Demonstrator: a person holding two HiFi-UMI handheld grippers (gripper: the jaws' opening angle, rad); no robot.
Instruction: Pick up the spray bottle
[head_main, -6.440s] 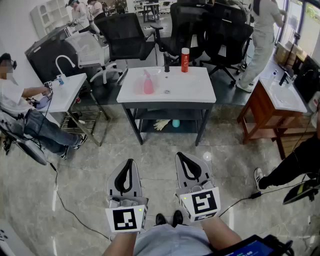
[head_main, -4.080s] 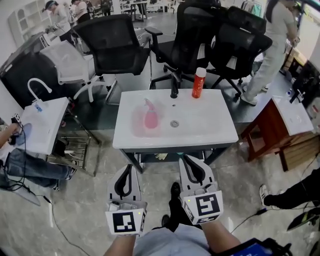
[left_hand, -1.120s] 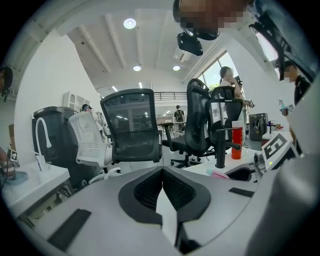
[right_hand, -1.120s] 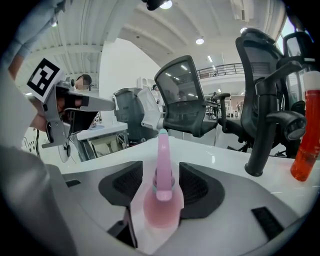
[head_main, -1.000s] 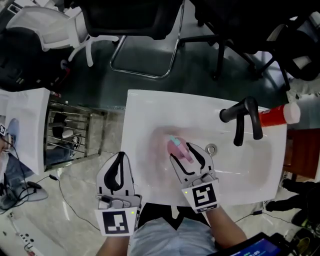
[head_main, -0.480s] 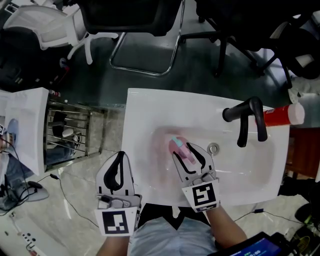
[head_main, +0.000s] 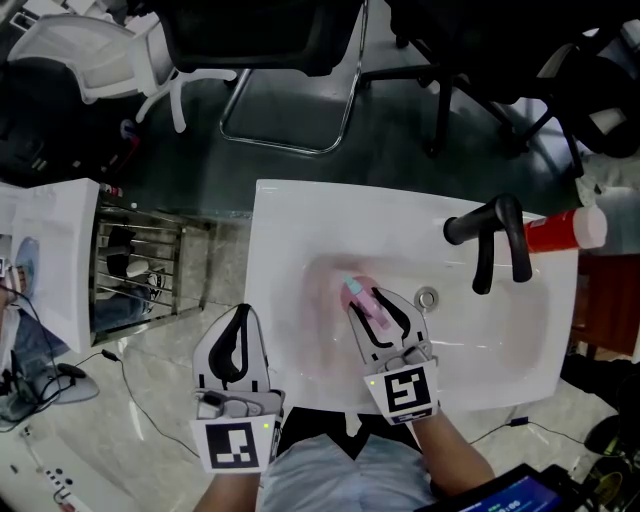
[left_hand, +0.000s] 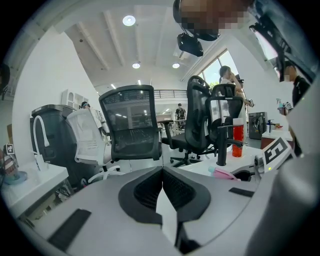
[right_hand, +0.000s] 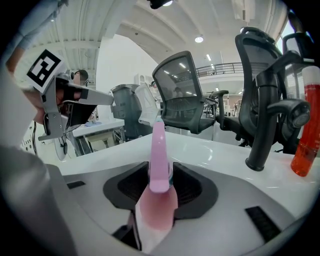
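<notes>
A pink spray bottle (head_main: 360, 297) stands in the white sink basin (head_main: 300, 215), its teal-collared neck up. My right gripper (head_main: 378, 303) reaches over the sink's near edge and its jaws are closing on the bottle. In the right gripper view the bottle (right_hand: 159, 165) fills the gap of the right gripper (right_hand: 160, 174), and both black pads meet its neck. My left gripper (head_main: 240, 315) hangs left of the sink's front edge, shut and holding nothing. The left gripper view shows the left gripper (left_hand: 162, 171) with its pads together, and the bottle's pink top (left_hand: 222, 173) off to the right.
A black faucet (head_main: 490, 245) rises at the sink's right rear, with a red bottle (head_main: 560, 230) beside it and a drain (head_main: 427, 298) just right of my right gripper. Black office chairs (head_main: 260, 30) stand behind the sink. A white side table (head_main: 40, 260) sits at left.
The right gripper's jaws have narrowed around the pink bottle over the last second. Both hands and the bottle kept their places. Earlier I walked up to the sink.
</notes>
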